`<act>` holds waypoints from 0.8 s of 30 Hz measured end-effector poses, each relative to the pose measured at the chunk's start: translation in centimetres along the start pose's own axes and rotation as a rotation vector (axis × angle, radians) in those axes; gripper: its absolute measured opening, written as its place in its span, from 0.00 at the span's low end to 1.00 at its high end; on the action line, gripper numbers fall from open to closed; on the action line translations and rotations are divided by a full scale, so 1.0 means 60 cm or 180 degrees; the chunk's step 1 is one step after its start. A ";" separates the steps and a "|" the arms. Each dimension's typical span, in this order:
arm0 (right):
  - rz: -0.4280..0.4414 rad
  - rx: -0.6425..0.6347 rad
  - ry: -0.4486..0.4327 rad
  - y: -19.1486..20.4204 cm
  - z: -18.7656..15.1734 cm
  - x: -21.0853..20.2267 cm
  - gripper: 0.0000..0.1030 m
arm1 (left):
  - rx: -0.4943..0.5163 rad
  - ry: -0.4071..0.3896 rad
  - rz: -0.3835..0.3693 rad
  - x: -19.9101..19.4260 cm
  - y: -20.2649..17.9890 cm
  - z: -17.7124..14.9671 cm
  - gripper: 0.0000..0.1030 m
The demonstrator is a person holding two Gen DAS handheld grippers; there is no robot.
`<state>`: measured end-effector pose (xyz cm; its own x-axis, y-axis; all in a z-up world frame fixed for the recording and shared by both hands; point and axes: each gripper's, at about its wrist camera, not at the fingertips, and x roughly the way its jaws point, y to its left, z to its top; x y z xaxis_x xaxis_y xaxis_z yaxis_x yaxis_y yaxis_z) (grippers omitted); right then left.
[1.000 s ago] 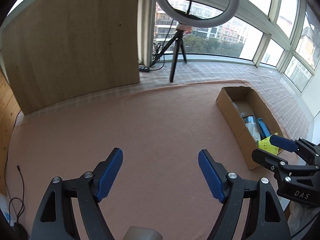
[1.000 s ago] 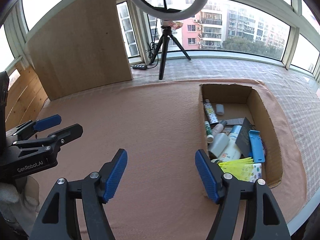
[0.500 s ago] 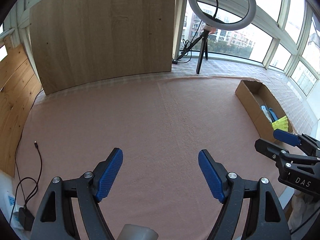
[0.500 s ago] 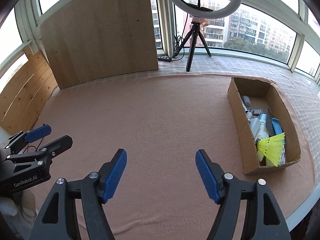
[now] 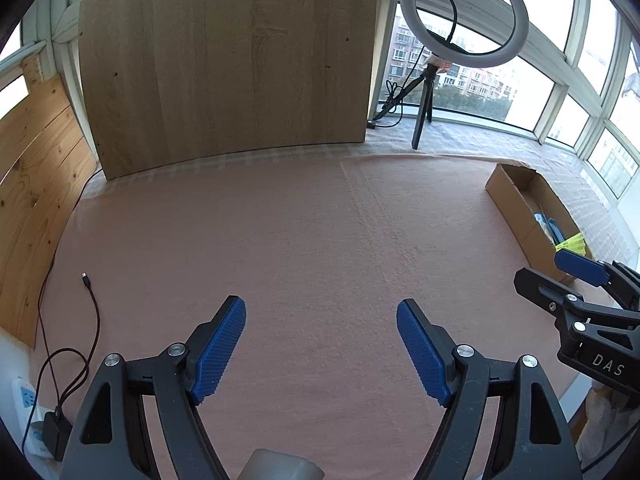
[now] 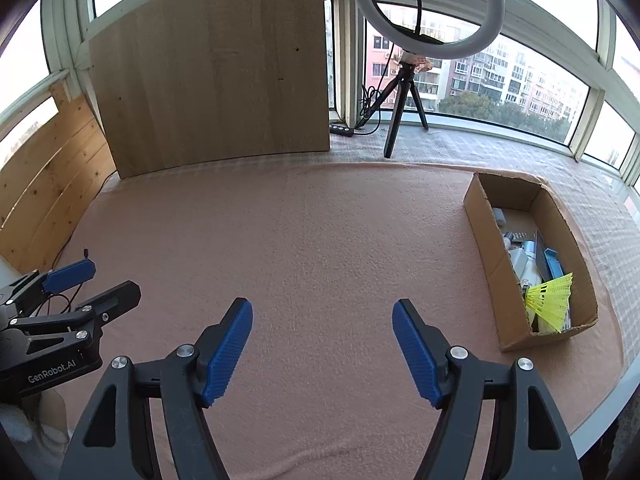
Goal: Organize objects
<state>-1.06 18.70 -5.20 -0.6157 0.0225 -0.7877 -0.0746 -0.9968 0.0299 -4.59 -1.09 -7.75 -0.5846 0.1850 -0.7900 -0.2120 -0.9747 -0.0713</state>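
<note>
Glassed-in balcony, apartment blocks beyond the windows, with a pink cloth (image 6: 328, 232) spread over the bench. Tall wooden panel (image 6: 212, 64) propped upright along the far edge of the bench, slatted pine boards (image 5: 36, 184) lining the left edge. Ring light (image 6: 428, 4) on a black tripod (image 6: 400, 108) standing at the far edge, just right of the panel, a small camera clipped inside the ring.

Cardboard box (image 6: 488, 248) lying open-topped near the right edge of the bench, long side running front to back. Packed inside: a yellow shuttlecock (image 6: 550, 298) at the near end, a blue flat item (image 6: 554, 262) beside it against the right wall, white bottles (image 6: 524, 264) in the middle, smaller pieces toward the far end too small to tell apart.

Black cable (image 5: 94, 312) trailing in over the near-left corner of the cloth, loose plug end lying bare on the fabric, leading back to a white power strip (image 5: 26, 400) off the left edge.

Left gripper (image 5: 320, 344) held over bare cloth, jaws spread wide, nothing between the blue pads. Right gripper (image 6: 322, 348) likewise wide apart and holding nothing, over the middle of the cloth, well apart from the box. Each visible in the other's view, side by side near the front edge
</note>
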 end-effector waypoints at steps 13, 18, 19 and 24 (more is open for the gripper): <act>0.0024 -0.0074 0.0010 0.017 0.007 0.021 0.69 | -0.0100 0.0000 0.0089 0.008 0.023 0.003 0.82; 0.0031 -0.0100 0.0034 0.023 0.002 0.028 0.69 | -0.0141 0.0017 0.0125 0.012 0.030 -0.004 0.82; 0.0031 -0.0104 0.0034 0.024 0.002 0.029 0.69 | -0.0148 0.0029 0.0125 0.013 0.030 -0.006 0.82; 0.0027 -0.0094 0.0017 0.029 0.002 0.031 0.70 | -0.0133 0.0060 0.0133 0.020 0.031 -0.011 0.86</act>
<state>-2.45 17.03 -6.54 -0.6119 0.0137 -0.7909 -0.0461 -0.9988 0.0183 -5.19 -2.77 -9.24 -0.5772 0.1420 -0.8042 -0.1546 -0.9860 -0.0631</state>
